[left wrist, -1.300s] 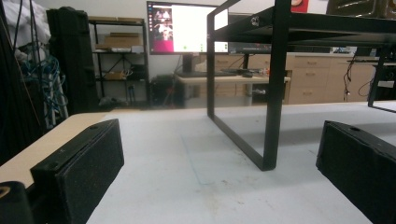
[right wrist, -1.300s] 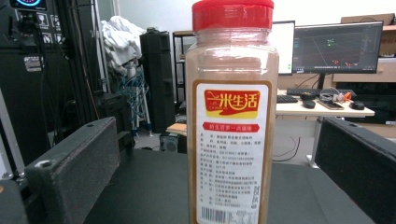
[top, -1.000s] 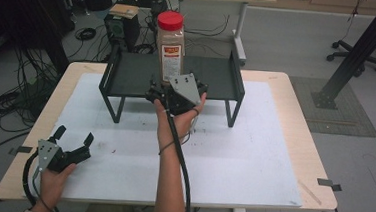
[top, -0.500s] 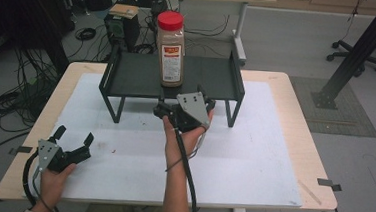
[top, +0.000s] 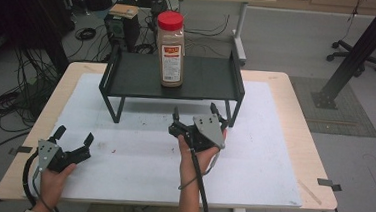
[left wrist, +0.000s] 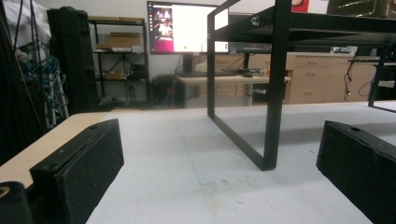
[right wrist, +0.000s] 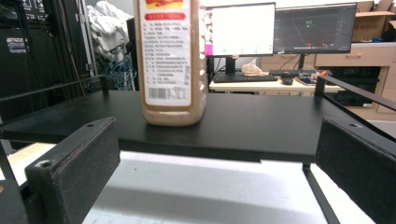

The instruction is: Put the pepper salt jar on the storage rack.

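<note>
**Spice jar standing on the rack, both grippers released**

I am looking down from the high view and seeing the spice jar (top: 172,49) standing upright on the black rack (top: 205,82), left of the rack's middle, in the upper centre of the frame. Its red lid is pointing up and its label is facing me.

I am holding the right gripper (top: 195,117) just in front of the rack's near edge, at the centre of the frame, with its fingers spread wide and gripping nothing. The jar is sitting beyond them, up and to the left, well clear of both fingertips. In the right gripper view the jar (right wrist: 170,63) is rising in the upper left-centre, standing on the rack's top (right wrist: 261,121), above and beyond the open gap between the fingers and closer to the left finger (right wrist: 74,172).

I am keeping the left gripper (top: 74,136) low in the lower left of the high view, over the white mat (top: 136,167) on the table (top: 296,101), well apart from the jar. Its fingers are also spread and empty. The left gripper view is looking along the mat toward a black rack leg (left wrist: 275,93) at centre right.
</note>
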Demonstrator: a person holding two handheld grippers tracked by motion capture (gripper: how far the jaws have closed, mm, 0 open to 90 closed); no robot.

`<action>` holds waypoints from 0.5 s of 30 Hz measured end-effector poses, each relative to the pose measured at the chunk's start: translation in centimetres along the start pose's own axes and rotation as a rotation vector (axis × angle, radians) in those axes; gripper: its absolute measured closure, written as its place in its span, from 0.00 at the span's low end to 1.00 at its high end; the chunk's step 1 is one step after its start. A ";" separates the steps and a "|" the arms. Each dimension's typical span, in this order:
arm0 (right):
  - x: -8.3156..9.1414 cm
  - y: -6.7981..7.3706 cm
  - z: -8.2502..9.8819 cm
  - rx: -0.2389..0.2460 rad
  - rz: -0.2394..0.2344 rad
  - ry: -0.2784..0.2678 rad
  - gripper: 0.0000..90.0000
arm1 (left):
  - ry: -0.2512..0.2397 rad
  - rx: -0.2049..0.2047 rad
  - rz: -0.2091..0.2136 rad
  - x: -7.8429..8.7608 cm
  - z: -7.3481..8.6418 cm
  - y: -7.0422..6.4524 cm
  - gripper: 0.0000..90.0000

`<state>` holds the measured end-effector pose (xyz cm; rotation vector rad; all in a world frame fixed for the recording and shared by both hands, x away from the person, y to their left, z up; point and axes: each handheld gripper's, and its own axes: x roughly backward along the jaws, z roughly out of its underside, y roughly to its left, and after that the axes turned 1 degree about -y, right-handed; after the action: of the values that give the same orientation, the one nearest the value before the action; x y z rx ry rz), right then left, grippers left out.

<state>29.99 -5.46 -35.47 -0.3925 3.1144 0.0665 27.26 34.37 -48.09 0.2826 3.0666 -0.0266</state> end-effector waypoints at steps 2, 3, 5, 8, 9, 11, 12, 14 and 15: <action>0.2 -0.2 0.2 -0.001 0.002 0.000 0.00 | 0.000 0.000 -0.001 0.0 0.0 0.0 0.01; 0.3 -0.4 0.4 -0.001 0.005 0.001 0.00 | 0.000 0.000 -0.002 0.0 0.0 0.0 0.01; 0.6 -0.8 0.8 -0.001 0.009 0.003 0.00 | 0.001 0.000 -0.004 0.0 0.0 0.0 0.01; 1.2 -1.9 1.8 0.002 0.034 -0.002 0.00 | 0.001 0.001 -0.005 0.0 0.0 0.0 0.01; 1.3 -2.1 2.1 0.002 0.039 -0.001 0.00 | 0.001 0.001 -0.005 0.0 0.0 0.0 0.01; 1.5 -2.4 2.4 0.003 0.044 0.002 0.00 | 0.001 0.000 -0.006 0.0 0.0 0.0 0.01; 1.6 -2.8 2.8 0.004 0.047 0.006 0.00 | 0.001 0.001 -0.006 0.0 0.0 0.0 0.01; 1.8 -3.5 3.5 -0.001 0.058 0.019 0.00 | 0.001 0.000 -0.006 0.0 0.0 0.0 0.01; 2.1 -4.1 4.3 -0.008 0.061 0.032 0.00 | 0.001 0.000 -0.006 0.0 0.0 0.0 0.01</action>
<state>28.94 -9.80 -39.91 -0.3020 3.1582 0.0739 27.26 34.35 -48.09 0.2736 3.0681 -0.0270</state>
